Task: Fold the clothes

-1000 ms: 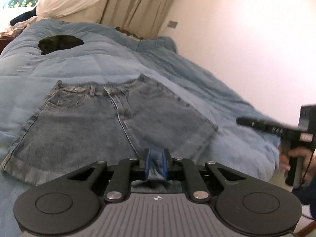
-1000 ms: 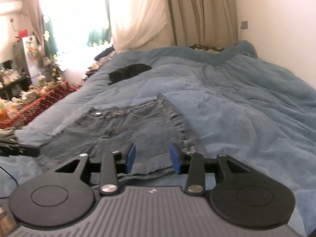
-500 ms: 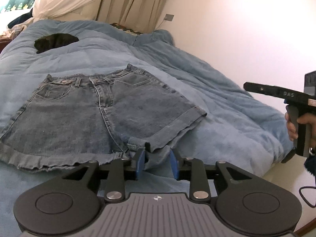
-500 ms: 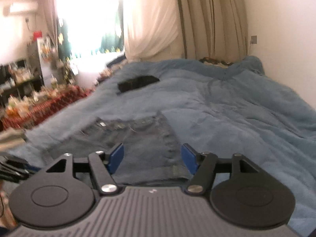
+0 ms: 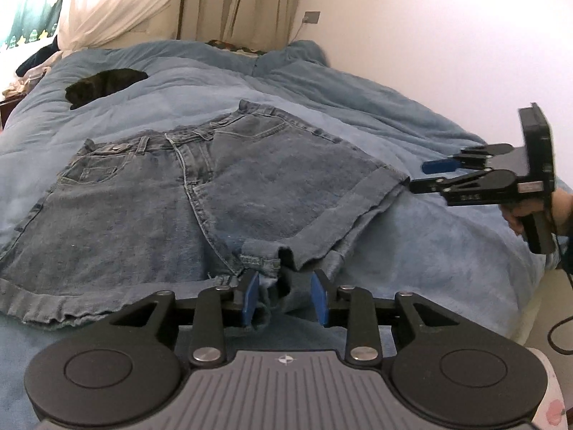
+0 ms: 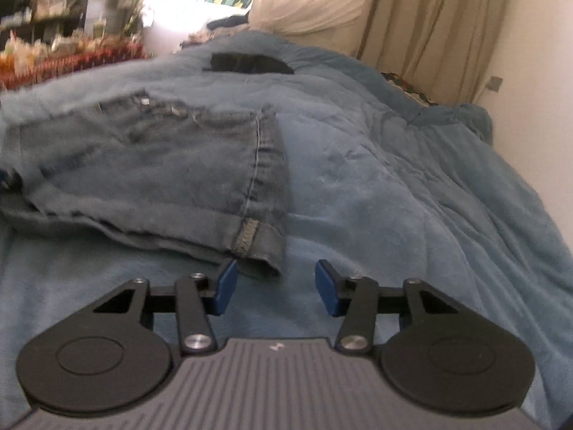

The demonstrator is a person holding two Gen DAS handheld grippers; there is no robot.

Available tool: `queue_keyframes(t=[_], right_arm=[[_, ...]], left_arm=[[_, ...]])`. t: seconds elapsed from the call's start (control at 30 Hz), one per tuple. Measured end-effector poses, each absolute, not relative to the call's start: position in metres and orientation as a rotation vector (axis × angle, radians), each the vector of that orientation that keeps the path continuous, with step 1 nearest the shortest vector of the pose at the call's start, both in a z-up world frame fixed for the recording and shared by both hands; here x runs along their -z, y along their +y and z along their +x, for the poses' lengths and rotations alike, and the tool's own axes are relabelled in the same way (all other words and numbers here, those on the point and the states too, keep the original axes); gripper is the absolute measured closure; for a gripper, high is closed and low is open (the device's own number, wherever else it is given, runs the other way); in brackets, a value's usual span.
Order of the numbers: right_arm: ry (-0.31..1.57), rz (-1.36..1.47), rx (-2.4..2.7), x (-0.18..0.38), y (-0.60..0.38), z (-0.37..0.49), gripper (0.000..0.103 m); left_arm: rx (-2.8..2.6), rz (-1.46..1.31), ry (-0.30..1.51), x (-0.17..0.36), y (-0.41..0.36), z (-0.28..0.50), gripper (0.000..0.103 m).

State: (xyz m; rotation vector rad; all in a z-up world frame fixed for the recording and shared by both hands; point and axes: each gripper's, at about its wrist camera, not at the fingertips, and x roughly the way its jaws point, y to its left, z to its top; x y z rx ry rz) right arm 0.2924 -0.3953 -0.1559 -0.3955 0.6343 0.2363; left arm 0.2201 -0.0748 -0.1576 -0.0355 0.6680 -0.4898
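Shorts [image 5: 200,200] lie spread flat on the bed [image 5: 412,114], waistband far, hems toward us; our left claw [image 5: 284,295] gapes at the crotch, right claw [image 6: 275,288] gapes beside the outer cuff.

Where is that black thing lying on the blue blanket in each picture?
Left wrist view: the black thing lies upper left, far beyond the denim shorts.
Right wrist view: the black thing sits top centre, beyond the shorts' waistband.
Shared landmark: the beige curtain behind the bed.
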Motion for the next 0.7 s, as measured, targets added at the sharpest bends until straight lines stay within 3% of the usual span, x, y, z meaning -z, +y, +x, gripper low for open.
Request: queue_keyframes(t=[0.1,0.47,0.57,0.63,0.7], right_arm=[[0.607,-0.427,-0.203,0.164,-0.397,0.301,0.061],[0.559,-0.438,-0.206,0.170,-0.388,0.315,0.064],[0.565,-0.394,-0.204,0.170,-0.388,0.318,0.087],[0.562,-0.343,-0.195,0.168,-0.390,0.319,0.097],[0.550,-0.311,-0.175,0.162,-0.390,0.315,0.100]], left_arm=[[0.478,-0.011,0.666,0.161,-0.079,0.221,0.072],[0.438,0.005,0.681,0.167,-0.085,0.235,0.072],[0.420,0.027,0.668,0.166,-0.088,0.238,0.073],[0.414,0.067,0.644,0.165,-0.090,0.238,0.096],[0.414,0.095,0.613,0.162,-0.089,0.234,0.097]])
